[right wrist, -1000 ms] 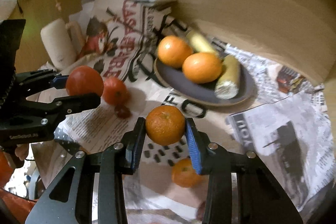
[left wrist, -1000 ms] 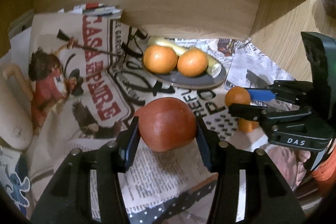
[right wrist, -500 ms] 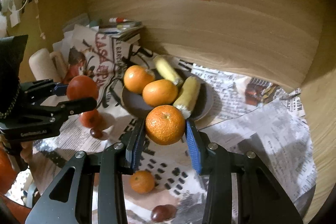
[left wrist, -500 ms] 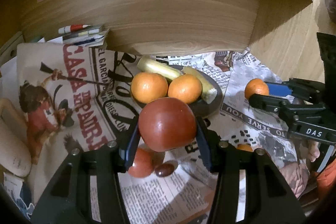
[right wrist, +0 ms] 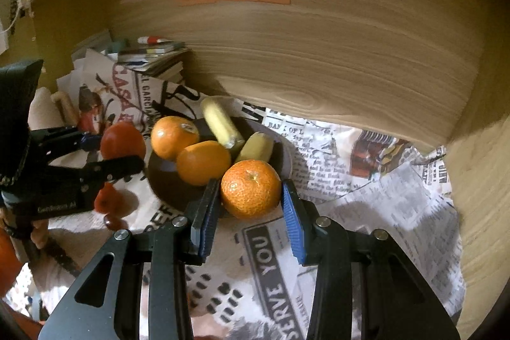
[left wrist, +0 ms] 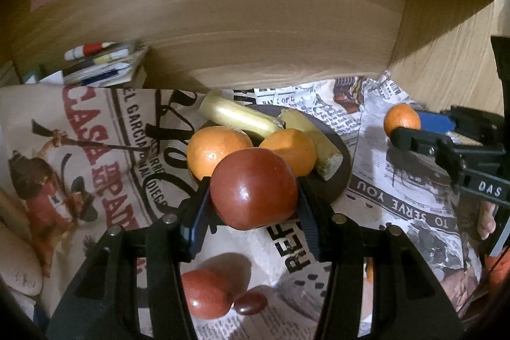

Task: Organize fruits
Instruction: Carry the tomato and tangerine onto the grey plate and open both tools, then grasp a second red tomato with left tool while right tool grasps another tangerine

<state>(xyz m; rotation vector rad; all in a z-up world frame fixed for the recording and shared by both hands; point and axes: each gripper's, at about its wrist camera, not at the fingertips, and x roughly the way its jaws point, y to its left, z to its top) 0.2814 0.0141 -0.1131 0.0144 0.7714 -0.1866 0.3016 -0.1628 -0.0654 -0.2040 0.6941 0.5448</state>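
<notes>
Left wrist: tomato (left wrist: 254,188) hides plate (left wrist: 338,180), oranges (left wrist: 216,150).

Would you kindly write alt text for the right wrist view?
The right tongs grip a mandarin just in front of a dark plate holding two oranges and two banana pieces. At left, the left tongs hold a red tomato above newspaper.

1. The left gripper (left wrist: 255,209) is matte black, its two angular arms pierced by triangular cut-outs and fastened with silver round-head screws.
2. Its fingers (left wrist: 196,227) carry ribbed blue pads.
3. The right gripper (right wrist: 251,212) shares that black frame and silver screws, with bright blue ribbed pads (right wrist: 293,228).
4. White lettering "DAS" marks the right gripper's side; faint grey lettering marks the left's.
5. Bare skin of the person's fingers (left wrist: 487,220) shows behind the right gripper.
</notes>
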